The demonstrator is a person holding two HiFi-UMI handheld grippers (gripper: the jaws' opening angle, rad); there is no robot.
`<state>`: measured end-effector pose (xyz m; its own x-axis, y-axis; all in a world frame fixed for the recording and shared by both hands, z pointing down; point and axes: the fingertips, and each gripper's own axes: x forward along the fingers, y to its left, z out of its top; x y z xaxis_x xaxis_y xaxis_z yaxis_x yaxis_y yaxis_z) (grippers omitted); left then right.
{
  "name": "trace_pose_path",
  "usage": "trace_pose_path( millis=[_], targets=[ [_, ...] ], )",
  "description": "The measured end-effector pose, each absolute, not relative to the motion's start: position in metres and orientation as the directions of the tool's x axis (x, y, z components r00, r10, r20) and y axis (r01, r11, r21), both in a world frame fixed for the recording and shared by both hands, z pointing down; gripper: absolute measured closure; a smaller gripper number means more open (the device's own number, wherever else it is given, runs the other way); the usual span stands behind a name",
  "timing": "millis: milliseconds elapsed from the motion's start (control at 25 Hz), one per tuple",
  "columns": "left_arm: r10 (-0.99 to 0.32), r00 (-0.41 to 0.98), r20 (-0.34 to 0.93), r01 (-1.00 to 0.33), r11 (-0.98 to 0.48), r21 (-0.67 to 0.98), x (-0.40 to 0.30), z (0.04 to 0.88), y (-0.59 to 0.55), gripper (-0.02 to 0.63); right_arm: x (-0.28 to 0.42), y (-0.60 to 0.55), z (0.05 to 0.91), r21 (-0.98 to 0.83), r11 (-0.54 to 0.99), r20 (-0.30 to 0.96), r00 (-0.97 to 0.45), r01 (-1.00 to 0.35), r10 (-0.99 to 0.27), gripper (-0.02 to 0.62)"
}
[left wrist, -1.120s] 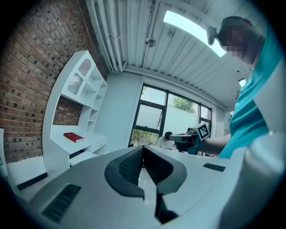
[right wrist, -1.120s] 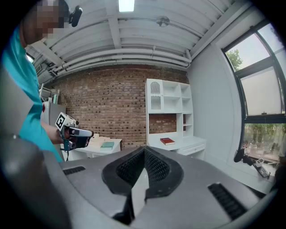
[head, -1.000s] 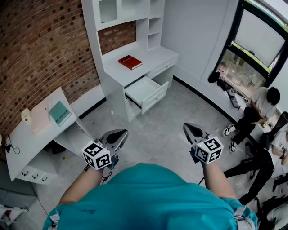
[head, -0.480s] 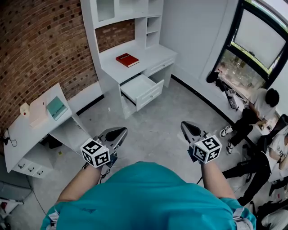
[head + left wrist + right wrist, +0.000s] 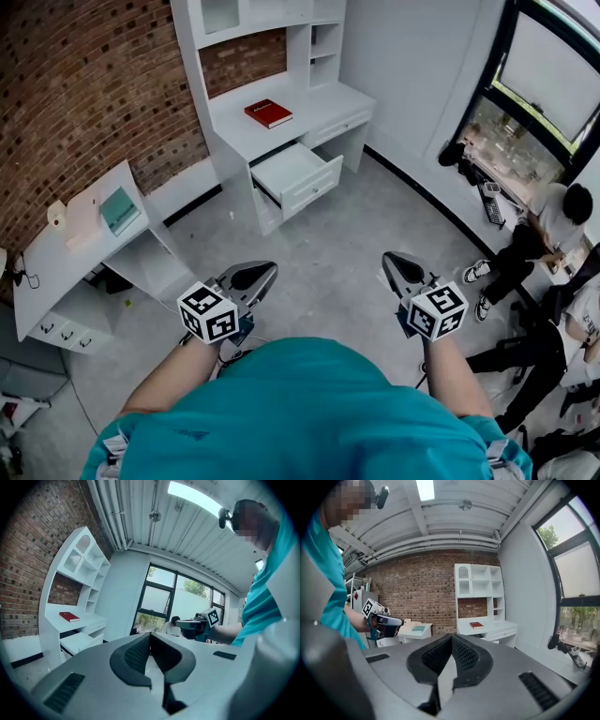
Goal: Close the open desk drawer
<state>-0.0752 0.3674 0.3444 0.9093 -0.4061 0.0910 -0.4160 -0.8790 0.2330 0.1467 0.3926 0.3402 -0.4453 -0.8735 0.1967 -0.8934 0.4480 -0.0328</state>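
Left gripper (image 5: 251, 275) and right gripper (image 5: 398, 265) are held low in front of the teal shirt (image 5: 309, 403). Both jaws are closed on nothing, as before. The floor (image 5: 337, 244) lies between the grippers and the desk, well apart. Further off, the drawer (image 5: 298, 175) is still pulled out of the white surface (image 5: 314, 111), with the red book (image 5: 268, 113) on top. The desk has shifted slightly right in the head view since the earlier frame.
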Motion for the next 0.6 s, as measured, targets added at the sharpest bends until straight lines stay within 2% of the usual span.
trace_pose_path(
  millis=[360,600],
  targets=[
    [-0.362,0.927,0.099,-0.375,-0.889,0.261,-0.071,0.360,0.319,0.591,0.141,0.353,0.356,-0.028,0.433,0.239,-0.427,-0.901,-0.872,0.574],
    [-0.317,0.945,0.081,-0.327,-0.911,0.251,-0.086,0.367,0.224,0.591,0.120,0.268,0.353,-0.013,0.403,0.238,-0.394,-0.915,-0.888,0.574]
  ],
)
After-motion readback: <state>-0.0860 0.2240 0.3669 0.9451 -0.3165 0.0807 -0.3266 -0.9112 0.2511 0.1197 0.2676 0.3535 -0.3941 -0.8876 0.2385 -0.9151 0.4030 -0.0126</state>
